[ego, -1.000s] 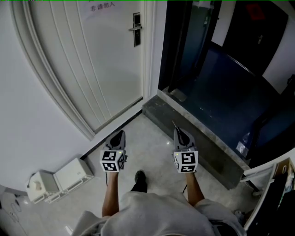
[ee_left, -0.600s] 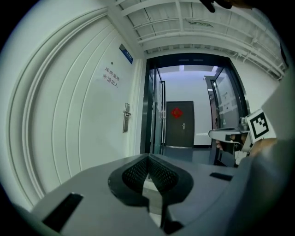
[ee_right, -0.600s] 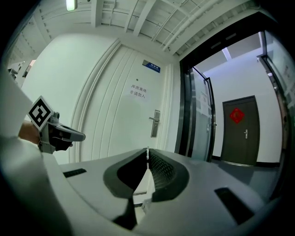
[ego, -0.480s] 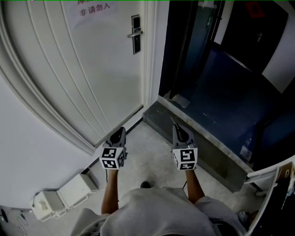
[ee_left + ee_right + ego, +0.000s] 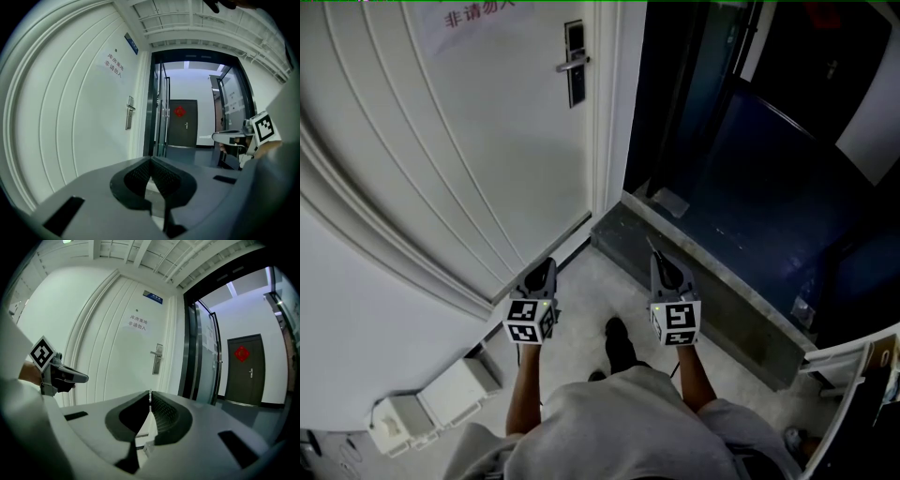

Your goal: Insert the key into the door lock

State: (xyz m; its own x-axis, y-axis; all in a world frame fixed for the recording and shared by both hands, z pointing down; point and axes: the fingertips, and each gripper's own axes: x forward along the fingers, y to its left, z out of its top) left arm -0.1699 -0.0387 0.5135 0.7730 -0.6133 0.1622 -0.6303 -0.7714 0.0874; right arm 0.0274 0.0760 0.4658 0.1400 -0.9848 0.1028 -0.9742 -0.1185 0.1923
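Observation:
The white door (image 5: 487, 141) carries a dark lock plate with a silver handle (image 5: 575, 64) near its right edge, also seen in the left gripper view (image 5: 129, 112) and right gripper view (image 5: 157, 359). My right gripper (image 5: 659, 261) is shut on a thin metal key (image 5: 652, 247), whose tip shows between the pads (image 5: 149, 394). My left gripper (image 5: 543, 272) is shut with nothing in it, its pads meeting at the tip (image 5: 151, 161). Both grippers point roughly level at the door, well short of the lock and below it.
A grey stone threshold (image 5: 703, 281) runs to the right, with a dark corridor beyond it and a dark door with a red ornament (image 5: 182, 123). White boxes (image 5: 431, 398) sit on the floor at the lower left. The person's shoe (image 5: 617, 339) is between the grippers.
The person has walked closer to the door: the lock and sign have slid up in the head view, the white boxes have dropped lower left, and a shoe has stepped forward. Both grippers stay shut.

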